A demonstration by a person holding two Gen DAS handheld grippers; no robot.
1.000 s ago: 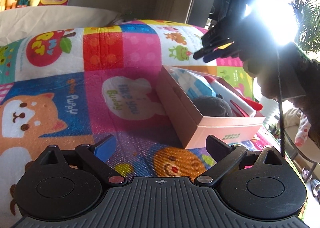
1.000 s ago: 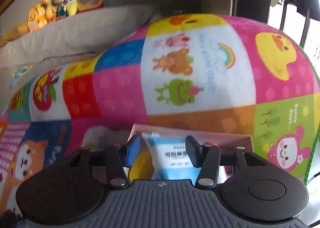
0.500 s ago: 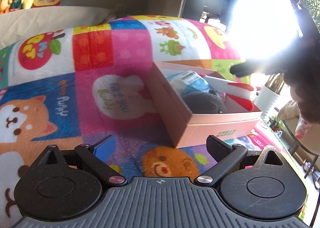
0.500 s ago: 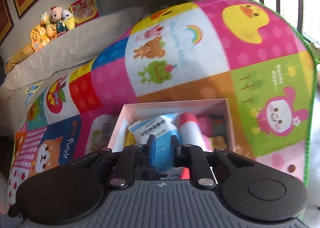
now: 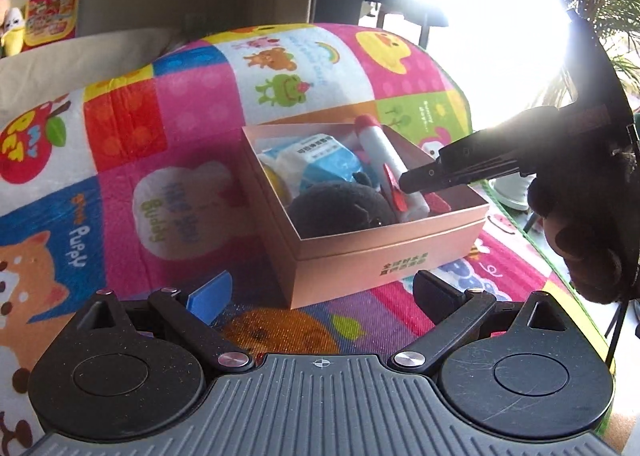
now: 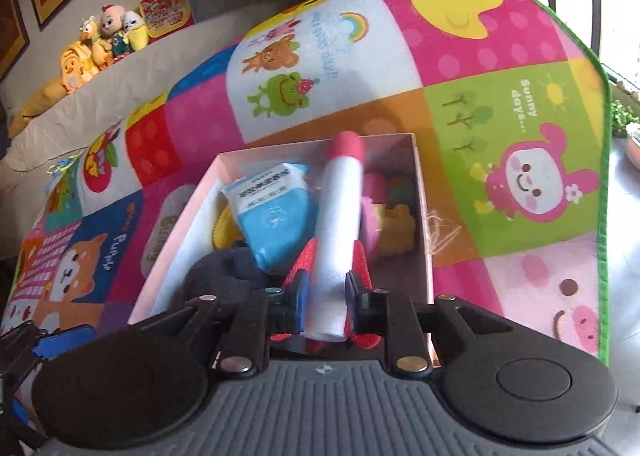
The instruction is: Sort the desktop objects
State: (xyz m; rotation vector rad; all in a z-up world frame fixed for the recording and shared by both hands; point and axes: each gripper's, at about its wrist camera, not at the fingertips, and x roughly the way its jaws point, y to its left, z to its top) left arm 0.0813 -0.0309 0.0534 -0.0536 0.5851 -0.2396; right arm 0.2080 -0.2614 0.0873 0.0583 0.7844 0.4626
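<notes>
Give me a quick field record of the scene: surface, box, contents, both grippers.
surface: colourful cartoon play mat
container: open pink box resting on the mat
contents: blue-and-white packet, dark plush toy, yellow items, foam rocket
rocket: white body, red nose, red fins; nose points away from the right camera
right gripper: shut on the rocket's tail end, over the box
left gripper: open, holding nothing, on the near side of the box
</notes>
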